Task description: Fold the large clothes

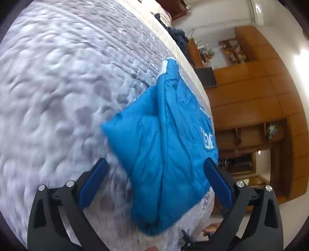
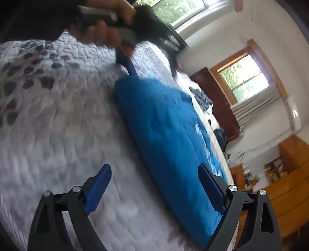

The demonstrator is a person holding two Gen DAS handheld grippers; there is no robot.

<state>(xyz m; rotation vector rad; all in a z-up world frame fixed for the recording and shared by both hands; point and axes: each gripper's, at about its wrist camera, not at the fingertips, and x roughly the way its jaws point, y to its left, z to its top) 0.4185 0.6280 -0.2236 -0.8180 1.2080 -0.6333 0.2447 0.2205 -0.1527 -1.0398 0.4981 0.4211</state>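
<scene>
Both tools spread and empty, left tool (image 1: 155,173) and right tool (image 2: 154,178) above the folded bright-blue padded jacket (image 1: 164,146) at the grey quilted bed (image 1: 58,86) edge; risk: puffy layers spring open or slide off.

Both wrist cams sit close over the bed (image 1: 58,86), tilted sideways (horizon's way off), sharing the blue garment (image 1: 164,154) near its edge.

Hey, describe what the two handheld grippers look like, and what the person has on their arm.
Both the left gripper and right gripper have black angular linkage frames with silver pivot bolts and flat blue ribbed fingers. The sleeve in the right wrist view looks dark, blurred.
</scene>
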